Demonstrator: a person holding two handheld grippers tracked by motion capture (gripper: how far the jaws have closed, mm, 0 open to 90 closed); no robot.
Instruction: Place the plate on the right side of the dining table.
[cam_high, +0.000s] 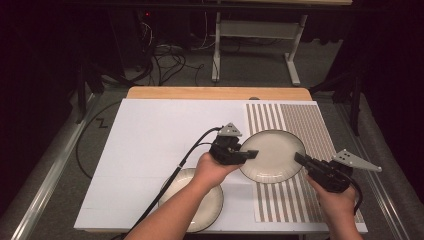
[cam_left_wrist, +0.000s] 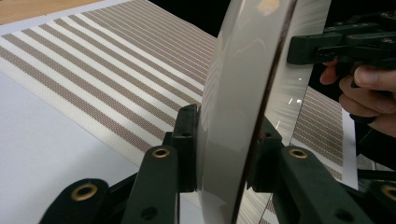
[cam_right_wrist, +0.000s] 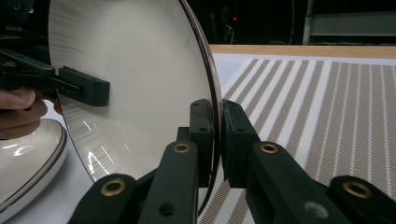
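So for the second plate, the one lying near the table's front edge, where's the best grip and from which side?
Take the near plate by its thin raised rim, one jaw above and one below, as both grippers do on the lifted plate. It lies flat, so come in low from the side. Its right edge looks most open; the left forearm covers part of the rest.

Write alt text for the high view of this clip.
Two hand-held grippers, left gripper and right gripper, clamp opposite rims of a white plate over a striped placemat. A second plate sits on the white table beneath the left forearm.
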